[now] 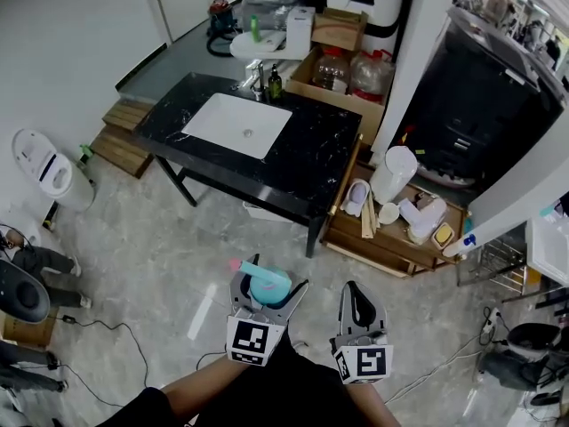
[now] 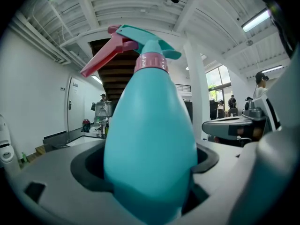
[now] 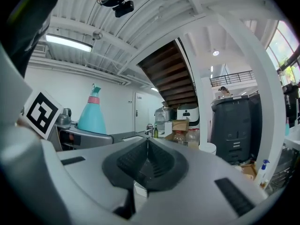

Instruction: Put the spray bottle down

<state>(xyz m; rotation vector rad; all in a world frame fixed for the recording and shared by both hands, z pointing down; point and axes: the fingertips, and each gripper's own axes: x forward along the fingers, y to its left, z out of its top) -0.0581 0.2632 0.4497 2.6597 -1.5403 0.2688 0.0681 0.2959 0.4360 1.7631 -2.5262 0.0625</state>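
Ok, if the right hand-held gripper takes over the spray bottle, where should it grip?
Probably take the spray bottle by its narrow part under the pink collar, coming from the right. The left hand-held gripper clamps the wide lower body, and the trigger juts left.

Looking down here: the left gripper (image 1: 268,294) is clamped around a teal spray bottle (image 1: 268,282) with a pink trigger, held over the grey marble floor (image 1: 169,247). The right gripper (image 1: 356,295) is just beside it, jaws together, nothing in them. A black counter (image 1: 313,154) with a white sink (image 1: 237,124) is well ahead of both.
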